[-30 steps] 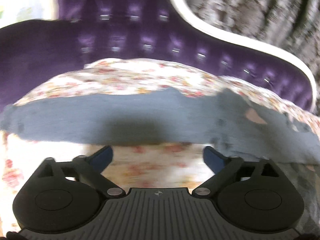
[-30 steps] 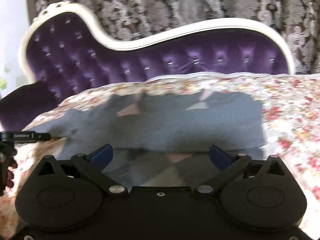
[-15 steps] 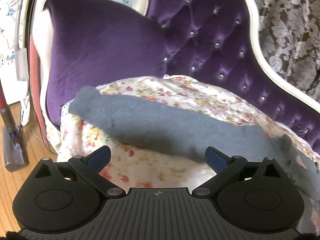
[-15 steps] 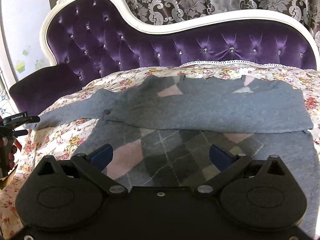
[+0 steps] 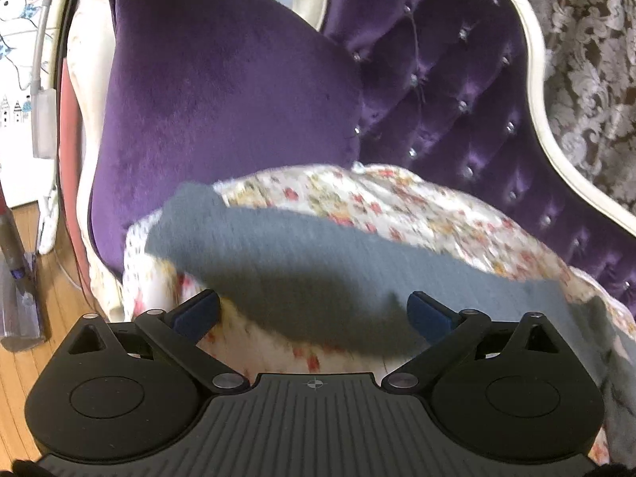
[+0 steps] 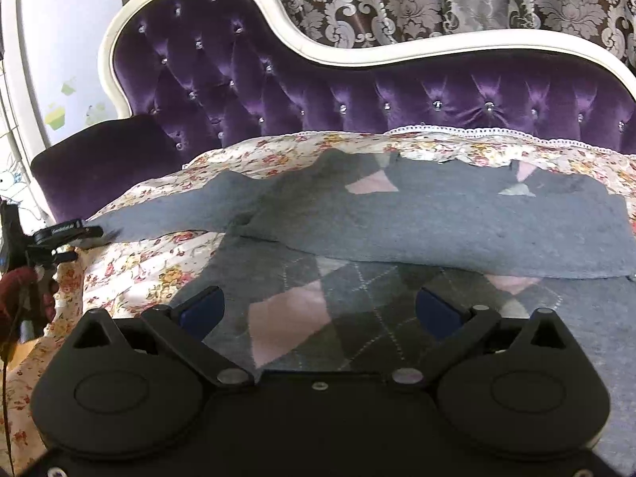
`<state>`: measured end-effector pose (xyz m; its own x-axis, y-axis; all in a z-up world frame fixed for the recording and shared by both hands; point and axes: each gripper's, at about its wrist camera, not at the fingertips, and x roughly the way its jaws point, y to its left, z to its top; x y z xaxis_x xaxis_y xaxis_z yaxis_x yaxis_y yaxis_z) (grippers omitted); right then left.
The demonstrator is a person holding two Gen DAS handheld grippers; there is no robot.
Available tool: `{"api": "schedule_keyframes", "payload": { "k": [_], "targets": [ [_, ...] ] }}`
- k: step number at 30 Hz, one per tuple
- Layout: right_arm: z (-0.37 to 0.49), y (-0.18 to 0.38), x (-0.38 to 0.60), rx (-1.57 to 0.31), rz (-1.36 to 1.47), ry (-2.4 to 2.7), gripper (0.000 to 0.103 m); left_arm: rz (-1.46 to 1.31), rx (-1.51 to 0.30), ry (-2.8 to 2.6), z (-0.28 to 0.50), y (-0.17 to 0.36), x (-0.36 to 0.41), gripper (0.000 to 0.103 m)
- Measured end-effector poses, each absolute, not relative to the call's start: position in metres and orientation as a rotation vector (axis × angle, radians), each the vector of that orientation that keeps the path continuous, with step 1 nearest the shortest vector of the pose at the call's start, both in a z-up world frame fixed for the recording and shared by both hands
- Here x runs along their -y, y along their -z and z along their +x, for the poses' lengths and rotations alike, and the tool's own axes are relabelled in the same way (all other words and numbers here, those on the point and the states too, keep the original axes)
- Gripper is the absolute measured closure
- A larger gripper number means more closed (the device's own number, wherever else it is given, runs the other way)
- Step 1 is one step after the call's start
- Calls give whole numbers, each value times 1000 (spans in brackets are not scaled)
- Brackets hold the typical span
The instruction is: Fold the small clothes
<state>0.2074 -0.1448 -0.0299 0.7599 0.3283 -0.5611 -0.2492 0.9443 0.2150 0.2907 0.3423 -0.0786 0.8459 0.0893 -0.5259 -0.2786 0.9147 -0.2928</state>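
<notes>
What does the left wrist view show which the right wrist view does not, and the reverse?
Only the left wrist view shows the wooden floor and the open left gripper from behind. Only the right wrist view shows the sweater's argyle front, its folded-over body and the open right gripper. Both show the grey sleeve, the floral cover and the purple sofa.

Left gripper (image 5: 314, 314) now sits closer over the grey sleeve (image 5: 302, 262), its jaws spread to either side of the cloth; half a second back the sleeve lay clear ahead of them. Right gripper (image 6: 320, 310) has dropped nearer the argyle sweater (image 6: 397, 246), wide apart as before. In the right view, the left gripper now reaches the cuff.
</notes>
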Motion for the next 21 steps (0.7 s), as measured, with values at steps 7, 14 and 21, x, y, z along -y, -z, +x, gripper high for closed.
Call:
{"api": "schedule_keyframes", "payload": {
  "k": [7, 14, 21],
  "targets": [
    [210, 32, 139, -647, 122, -324, 1, -383, -505, -194, 308, 73, -350, 2],
    [210, 32, 138, -652, 121, -331, 1, -389, -497, -241, 309, 75, -344, 11],
    [207, 27, 142, -643, 132, -333, 1, -500, -486, -223, 275, 80, -343, 14]
  ]
}}
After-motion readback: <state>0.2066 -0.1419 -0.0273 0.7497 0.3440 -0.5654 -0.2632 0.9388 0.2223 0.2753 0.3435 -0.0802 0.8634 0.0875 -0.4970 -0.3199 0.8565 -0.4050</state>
